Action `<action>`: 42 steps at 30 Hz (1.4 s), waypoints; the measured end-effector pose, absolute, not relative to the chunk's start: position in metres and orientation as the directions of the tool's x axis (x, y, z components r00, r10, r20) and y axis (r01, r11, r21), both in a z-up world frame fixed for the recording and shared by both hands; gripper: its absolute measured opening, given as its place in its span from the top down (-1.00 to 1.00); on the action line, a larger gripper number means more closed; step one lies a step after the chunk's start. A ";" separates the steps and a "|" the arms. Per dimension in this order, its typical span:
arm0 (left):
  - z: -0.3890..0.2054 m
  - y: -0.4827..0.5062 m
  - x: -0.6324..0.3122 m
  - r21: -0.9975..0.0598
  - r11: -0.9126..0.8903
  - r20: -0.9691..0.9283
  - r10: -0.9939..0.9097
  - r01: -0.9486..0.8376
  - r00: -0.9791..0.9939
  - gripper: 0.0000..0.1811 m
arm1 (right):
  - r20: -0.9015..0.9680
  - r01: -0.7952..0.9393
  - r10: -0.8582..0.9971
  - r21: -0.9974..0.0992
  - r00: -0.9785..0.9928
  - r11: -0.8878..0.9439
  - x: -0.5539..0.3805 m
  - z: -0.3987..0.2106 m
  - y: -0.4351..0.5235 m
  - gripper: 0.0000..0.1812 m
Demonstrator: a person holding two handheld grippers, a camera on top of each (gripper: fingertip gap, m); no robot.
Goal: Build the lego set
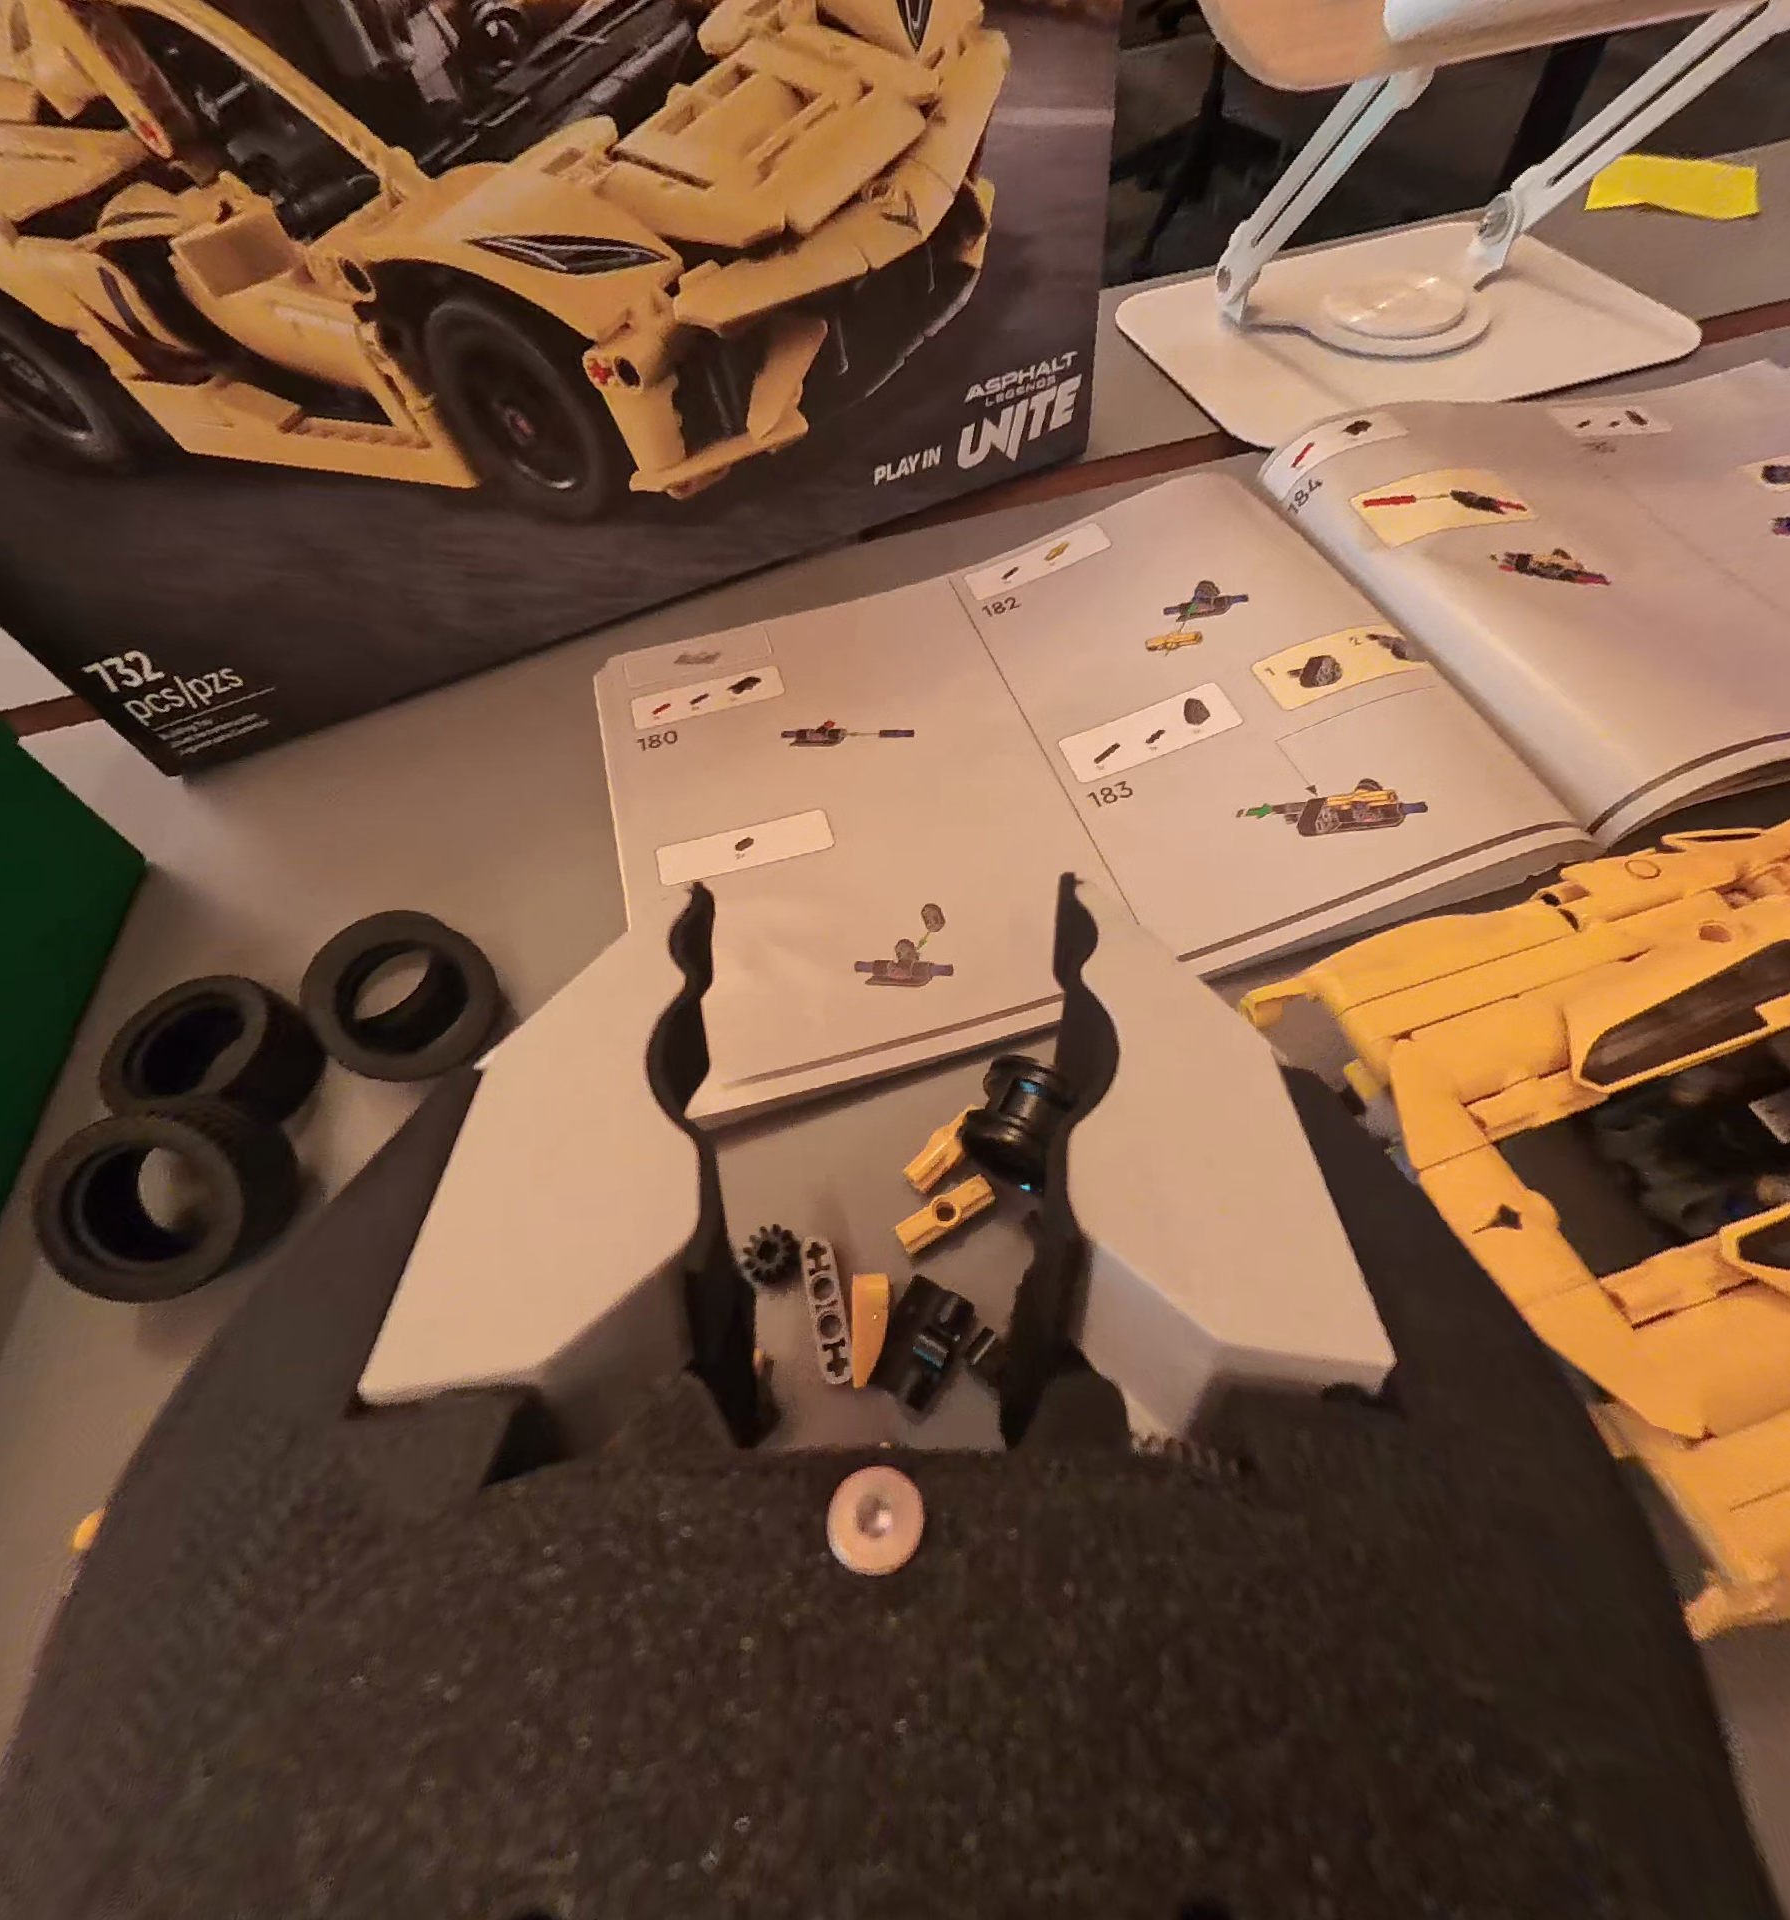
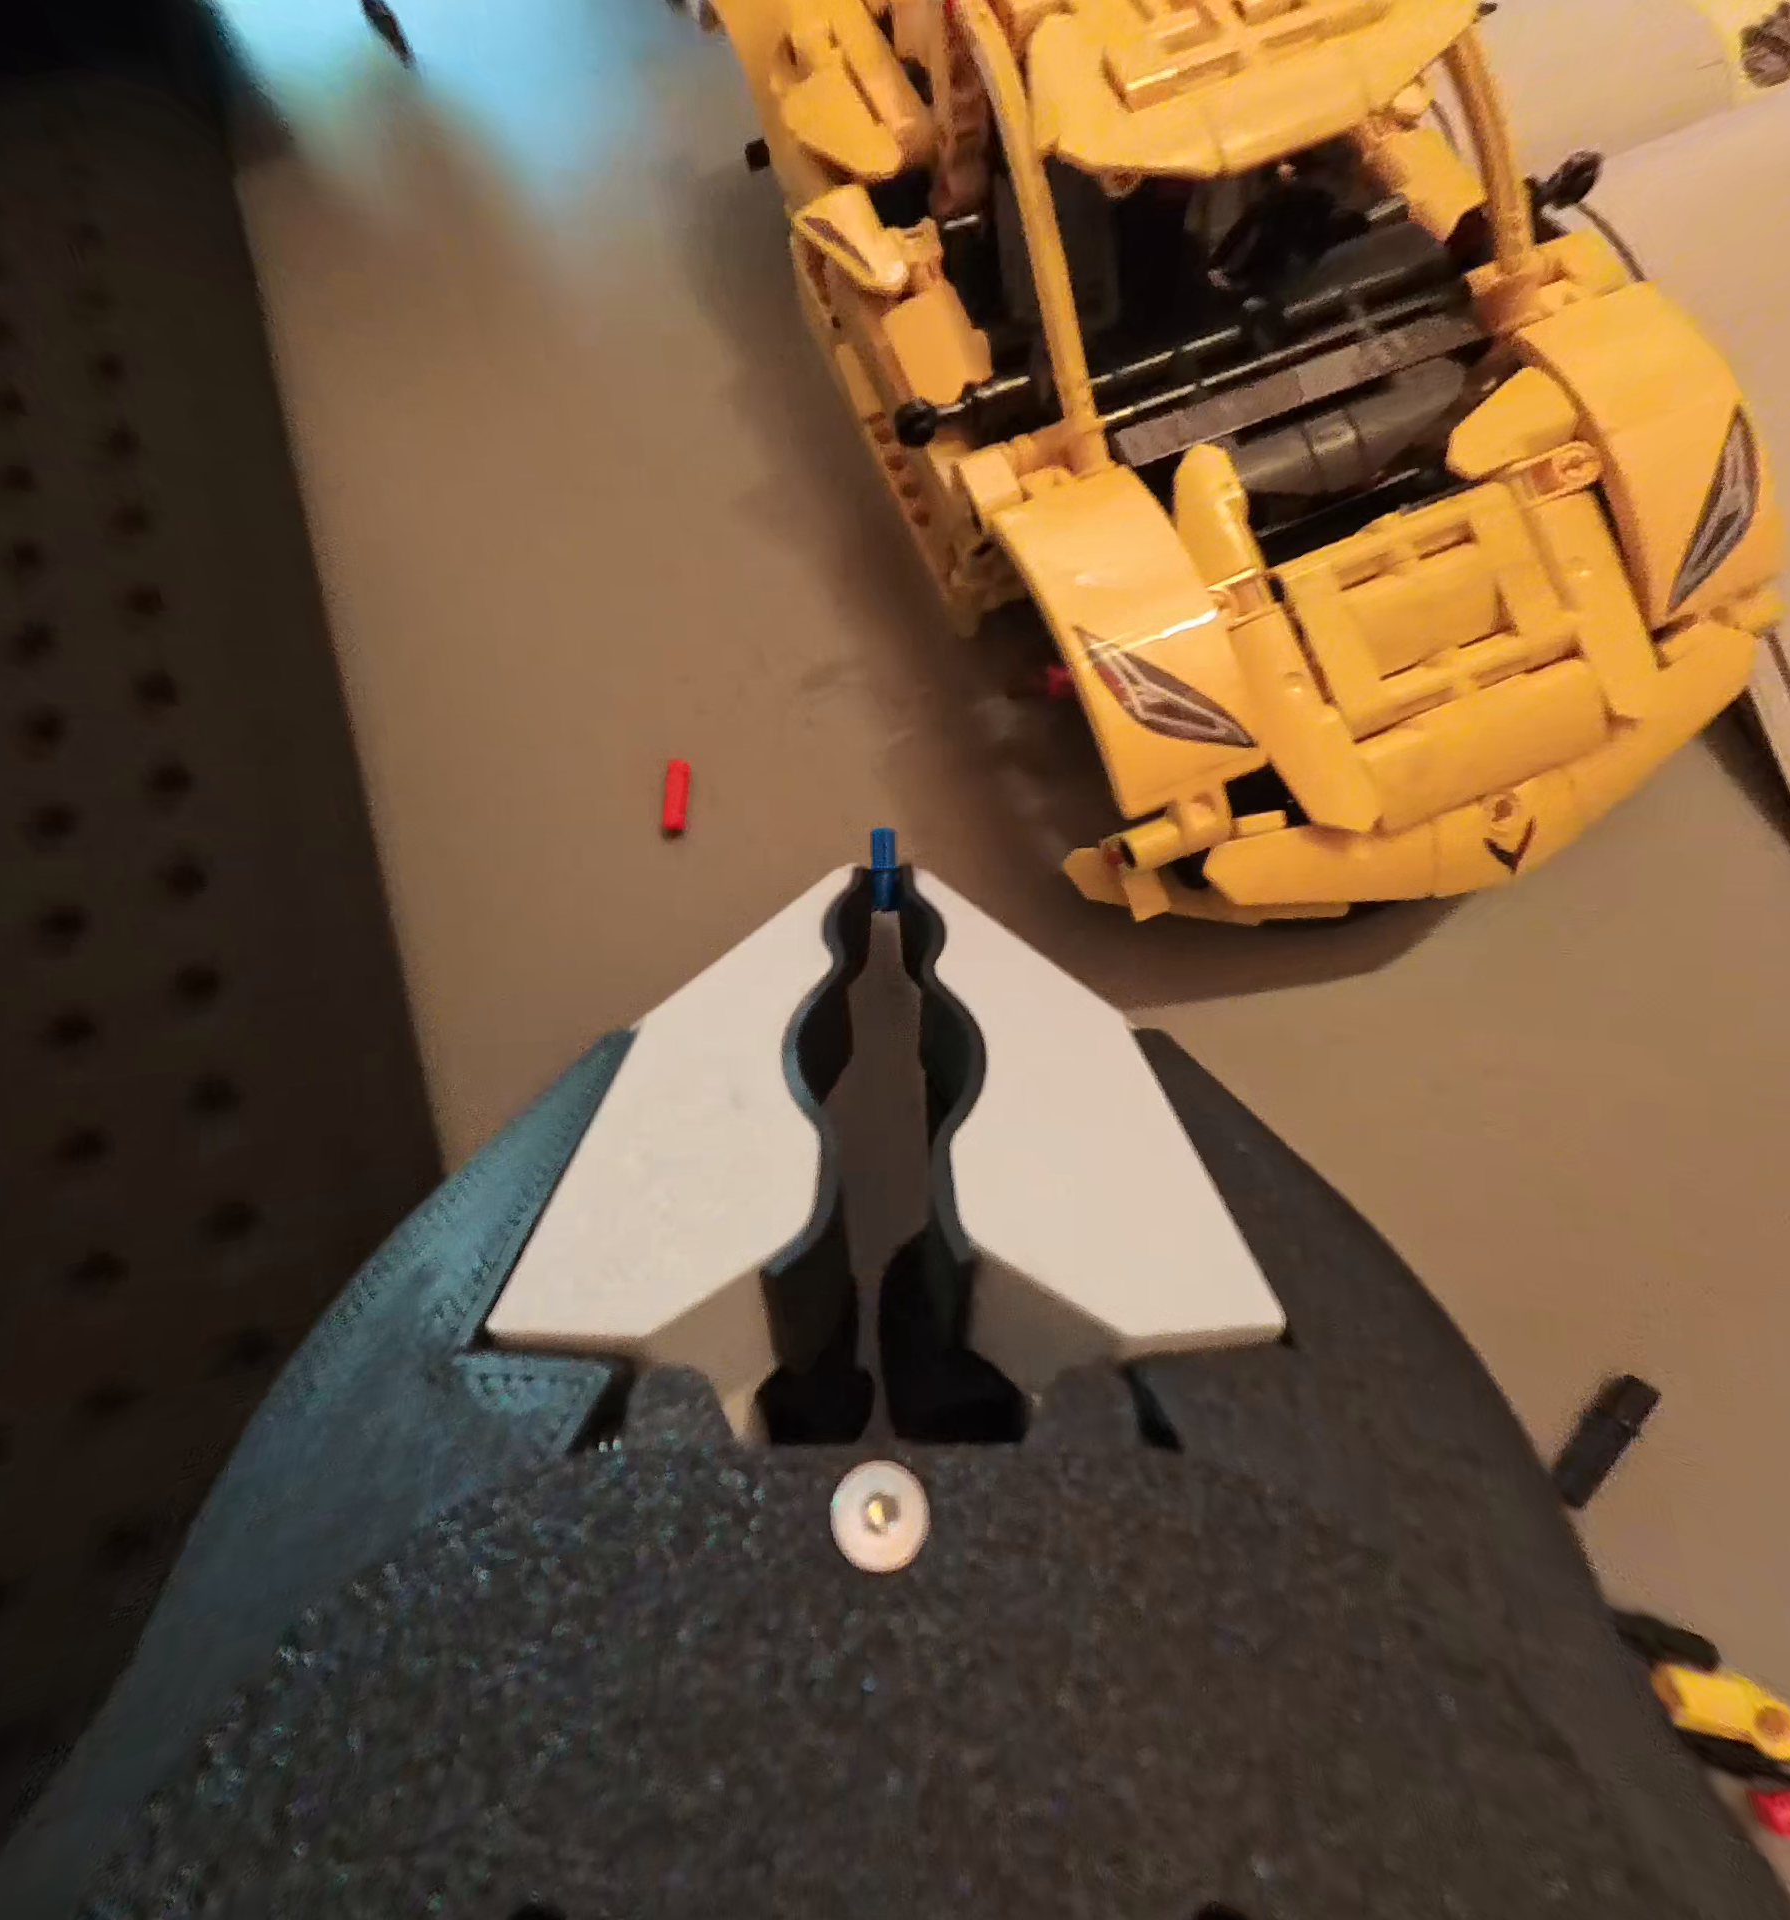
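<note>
Beside yellow car (image 2: 1317,499): right gripper (image 2: 883,883) clamped on blue pin (image 2: 882,854); left gripper (image 1: 880,904) spread, empty. Keep pin straight, push gently.

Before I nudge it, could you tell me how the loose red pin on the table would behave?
The red pin looks like a small cylinder lying on its side, so it would probably roll. It seems light and rigid. The bare table around it offers nothing to stop it.

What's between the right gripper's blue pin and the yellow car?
Nothing visible. The right gripper is shut on the blue pin, and only bare grey table lies between it and the yellow car. The red pin lies off to the left.
</note>
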State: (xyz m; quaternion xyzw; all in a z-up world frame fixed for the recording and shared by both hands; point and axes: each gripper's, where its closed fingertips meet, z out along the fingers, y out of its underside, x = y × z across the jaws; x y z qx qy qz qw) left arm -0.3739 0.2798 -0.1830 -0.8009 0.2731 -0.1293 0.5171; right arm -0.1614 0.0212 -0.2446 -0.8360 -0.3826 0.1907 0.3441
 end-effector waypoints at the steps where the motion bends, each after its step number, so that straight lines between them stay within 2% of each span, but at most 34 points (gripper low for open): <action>1: -0.183 0.280 -0.375 -0.899 -0.315 -0.077 -0.570 -0.304 0.818 0.27 | -0.060 0.501 0.767 -0.725 0.638 -0.473 -0.160 -0.244 0.024 0.96; 4: -0.186 0.279 -0.373 -0.895 -0.315 -0.084 -0.577 -0.316 0.813 0.27 | -0.098 0.438 0.755 -0.763 0.649 -0.476 -0.159 -0.238 0.029 0.96; 9: -0.190 0.277 -0.368 -0.884 -0.306 -0.114 -0.593 -0.354 0.797 0.27 | -0.098 0.496 0.772 -0.714 0.628 -0.493 -0.158 -0.256 0.022 0.96; 14: -0.191 0.276 -0.367 -0.885 -0.316 -0.094 -0.598 -0.342 0.796 0.27 | -0.079 0.510 0.779 -0.714 0.623 -0.480 -0.157 -0.256 0.019 0.96; 18: -0.191 0.274 -0.366 -0.885 -0.316 -0.091 -0.603 -0.341 0.793 0.27 | -0.059 0.490 0.758 -0.730 0.650 -0.477 -0.147 -0.246 0.014 0.77; 21: -0.191 0.272 -0.361 -0.886 -0.312 -0.084 -0.620 -0.343 0.780 0.27 | -0.027 0.418 0.670 -0.763 0.742 -0.493 -0.108 -0.224 0.012 0.83; 24: -0.191 0.270 -0.358 -0.886 -0.305 -0.087 -0.631 -0.350 0.771 0.28 | 0.017 0.334 0.477 -0.736 0.879 -0.589 -0.041 -0.224 0.007 0.91; 28: -0.193 0.268 -0.355 -0.884 -0.305 -0.084 -0.643 -0.354 0.761 0.28 | 0.064 0.267 0.309 -0.689 0.949 -0.674 0.013 -0.242 -0.003 0.89; 32: -0.194 0.267 -0.353 -0.882 -0.306 -0.082 -0.650 -0.359 0.756 0.28 | 0.012 0.207 0.273 -0.682 0.962 -0.701 0.018 -0.250 0.003 0.91; 42: -0.195 0.267 -0.352 -0.880 -0.308 -0.081 -0.655 -0.363 0.751 0.28 | -0.002 0.209 0.279 -0.655 0.960 -0.726 0.015 -0.256 0.004 0.97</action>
